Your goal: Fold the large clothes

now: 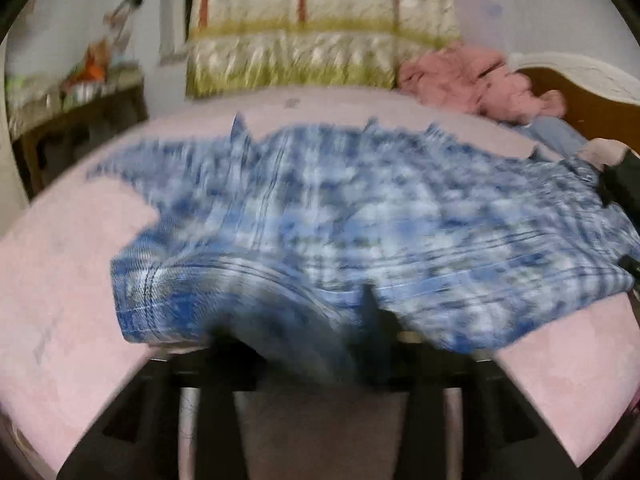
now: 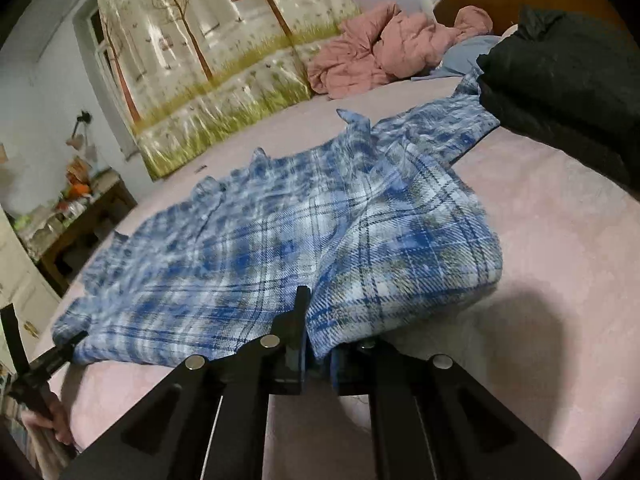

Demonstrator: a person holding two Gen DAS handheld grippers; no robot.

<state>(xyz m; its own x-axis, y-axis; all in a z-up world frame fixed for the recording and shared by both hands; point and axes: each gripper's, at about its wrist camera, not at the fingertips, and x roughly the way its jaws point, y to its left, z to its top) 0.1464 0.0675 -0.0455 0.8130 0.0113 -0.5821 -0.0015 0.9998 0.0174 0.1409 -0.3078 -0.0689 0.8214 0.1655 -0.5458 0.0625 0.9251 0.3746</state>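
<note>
Lying spread across the pink bedsheet (image 2: 560, 240), the blue-and-white plaid flannel shirt (image 2: 280, 232) takes up the middle of the bed, its near hem at both claws. No real containers in view — the nearest thing is a brown wooden side table (image 2: 84, 216) by the wall, loaded with small clutter too blurred to name.

Right gripper (image 2: 316, 344): jaws clamped on the plaid shirt's near edge, cloth bunched between the black fingers (image 2: 298, 320) and folded over on the right side into a raised double layer.

Left gripper (image 1: 296, 340): fabric drapes over the fingertips and hides the gap; one dark finger (image 1: 370, 308) pokes up through the cloth. Looks pinched on the hem, but the left wrist view is heavily motion-smeared, so I can't tell for sure. From the right wrist view it shows only as a thin black tip at the shirt's left corner, hand cut off at the frame edge.

Far end of the shirt runs under or against a black garment pile (image 2: 560, 92) — contact unclear. A crumpled pink quilt (image 2: 384, 52) sits by the wooden headboard (image 2: 480, 0), well apart from the shirt. A tree-print curtain (image 2: 208, 52) hangs behind the bed.
</note>
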